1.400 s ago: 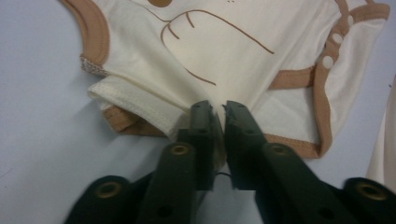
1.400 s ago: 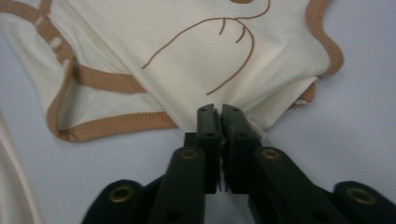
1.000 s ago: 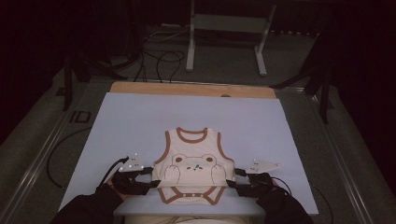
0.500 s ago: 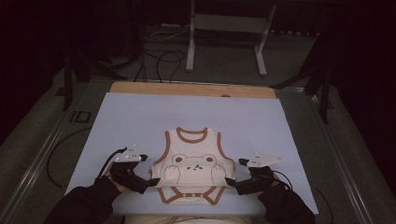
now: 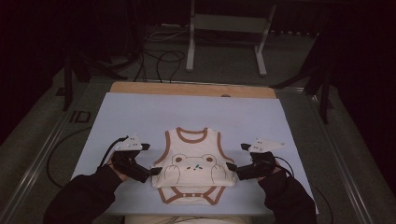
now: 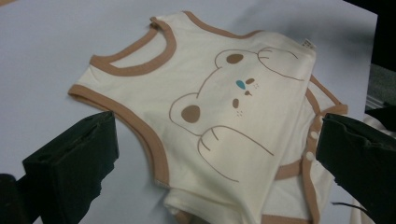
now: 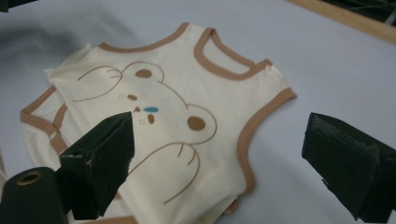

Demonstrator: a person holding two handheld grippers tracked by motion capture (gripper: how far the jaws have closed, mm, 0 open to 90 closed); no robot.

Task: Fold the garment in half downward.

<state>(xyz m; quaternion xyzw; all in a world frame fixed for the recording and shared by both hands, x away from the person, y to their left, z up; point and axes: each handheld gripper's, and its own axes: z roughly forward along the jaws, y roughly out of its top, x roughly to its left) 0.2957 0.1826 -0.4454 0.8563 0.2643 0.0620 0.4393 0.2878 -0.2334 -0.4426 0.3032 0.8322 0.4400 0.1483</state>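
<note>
Garment: cream cotton baby bodysuit with brown trim and a printed bear face (image 5: 192,169), flat on the pale lilac table cover (image 5: 140,116), near the person's edge, neck hole pointing away.
Left gripper: black two-jaw tool (image 5: 155,171) at the bodysuit's left side seam; jaws spread wide, holding nothing.
Right gripper: matching black tool (image 5: 232,169) at the right side seam; jaws also wide apart, empty.
High view adds: wooden table edge (image 5: 191,88) beyond the cover, dark sleeves, metal stand legs (image 5: 226,42) on the floor.
Left gripper view adds: bear's blue nose, white snaps on the folded-up crotch flap (image 6: 310,154), lower hem doubled over.
Right gripper view adds: one jaw above the bear's paw, the other above bare cover.
Change: half a second ago, both grippers sat slightly farther out; bodysuit unmoved.
</note>
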